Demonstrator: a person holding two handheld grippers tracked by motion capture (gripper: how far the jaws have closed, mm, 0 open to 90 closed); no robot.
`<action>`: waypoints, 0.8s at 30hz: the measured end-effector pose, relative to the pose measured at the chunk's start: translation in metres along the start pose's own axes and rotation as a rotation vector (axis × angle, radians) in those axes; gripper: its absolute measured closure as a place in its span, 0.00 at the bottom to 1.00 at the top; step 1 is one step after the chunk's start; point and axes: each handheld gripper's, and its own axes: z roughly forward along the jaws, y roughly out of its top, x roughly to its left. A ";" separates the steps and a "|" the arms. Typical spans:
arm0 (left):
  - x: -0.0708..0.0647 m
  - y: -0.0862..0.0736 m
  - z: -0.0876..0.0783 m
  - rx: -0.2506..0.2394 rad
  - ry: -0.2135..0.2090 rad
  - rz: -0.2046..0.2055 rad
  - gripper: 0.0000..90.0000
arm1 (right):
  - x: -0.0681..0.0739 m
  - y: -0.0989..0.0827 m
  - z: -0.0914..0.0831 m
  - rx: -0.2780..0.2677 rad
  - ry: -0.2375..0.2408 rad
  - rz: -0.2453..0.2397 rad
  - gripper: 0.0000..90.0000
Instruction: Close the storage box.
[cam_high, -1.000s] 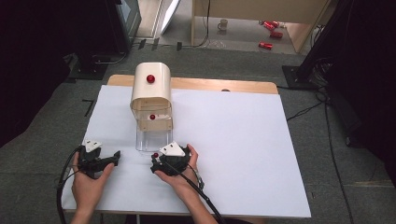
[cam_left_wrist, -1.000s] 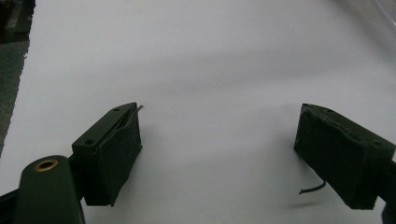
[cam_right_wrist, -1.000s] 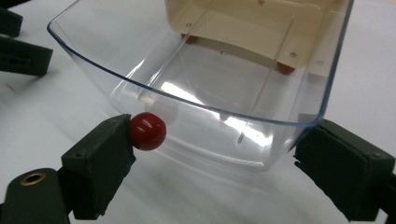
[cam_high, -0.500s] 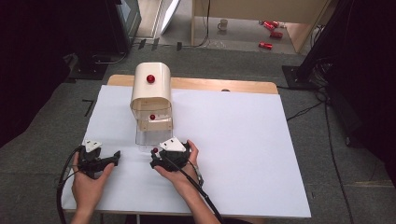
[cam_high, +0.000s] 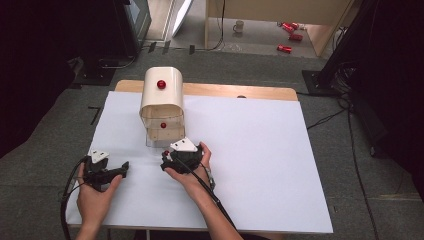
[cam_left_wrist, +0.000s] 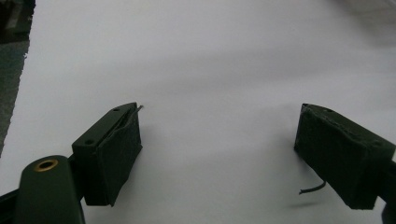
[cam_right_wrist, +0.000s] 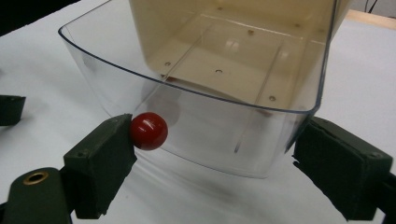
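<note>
Since a second ago the right gripper (cam_high: 172, 159) has edged closer to the clear drawer (cam_right_wrist: 201, 126) pulled out of the cream box (cam_high: 161, 97). Its jaws stand wide, the left one touching the drawer's red knob (cam_right_wrist: 148, 131). The left gripper (cam_high: 116, 171) rests on the white table (cam_high: 260, 150), jaws wide, holding nothing. No writing is readable.

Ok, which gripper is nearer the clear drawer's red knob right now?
Right. The right gripper has its open jaws at the clear drawer, one jaw beside the red knob. The left gripper sits off to the left over bare white table.
</note>
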 end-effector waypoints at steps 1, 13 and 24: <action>0.000 0.000 0.000 0.000 0.000 0.000 0.16 | -0.001 0.001 0.002 0.002 0.002 0.002 0.14; 0.000 0.000 0.000 0.001 0.000 -0.001 0.16 | -0.013 0.007 0.015 0.011 0.025 0.027 0.05; 0.000 0.000 0.000 0.000 -0.001 -0.001 0.16 | -0.019 0.014 0.027 0.000 0.010 0.024 0.05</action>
